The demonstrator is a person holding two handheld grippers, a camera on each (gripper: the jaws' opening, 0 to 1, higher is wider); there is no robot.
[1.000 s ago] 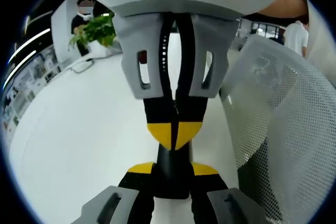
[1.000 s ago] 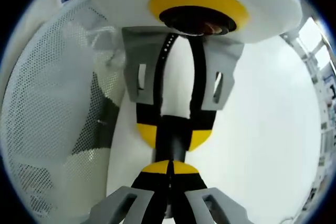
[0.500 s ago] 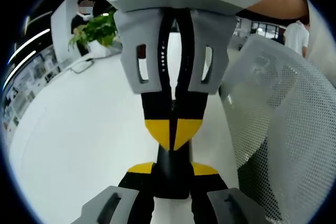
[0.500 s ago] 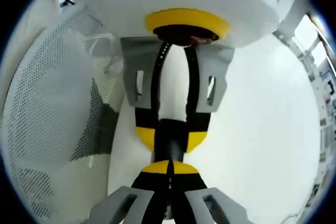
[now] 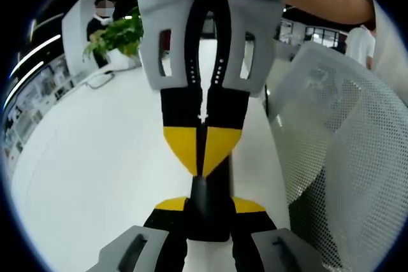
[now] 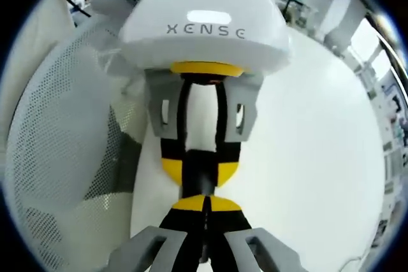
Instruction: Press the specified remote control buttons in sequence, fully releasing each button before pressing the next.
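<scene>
The left gripper [image 5: 209,206] was clamped on a slim black remote [image 5: 210,189], one yellow-tipped jaw on each side of it. The right gripper [image 5: 203,151] came in from beyond the remote with its jaws pressed together, and their joined yellow tips seemed to meet the remote's far end. It stood squarely in front of the remote, so no buttons could be made out.

In the right gripper view, the right gripper's [image 6: 205,204] shut tips sat just below the remote [image 6: 203,181]. The remote's body was hidden behind the left gripper [image 6: 201,170] that held it.

A white table [image 5: 95,157] lay under the remote, and a white mesh chair back [image 5: 344,157] stood just beside it. Well beyond the remote were a green plant [image 5: 118,36] and a person [image 5: 99,23]. A bare forearm [image 5: 325,1] reached in above the chair.
</scene>
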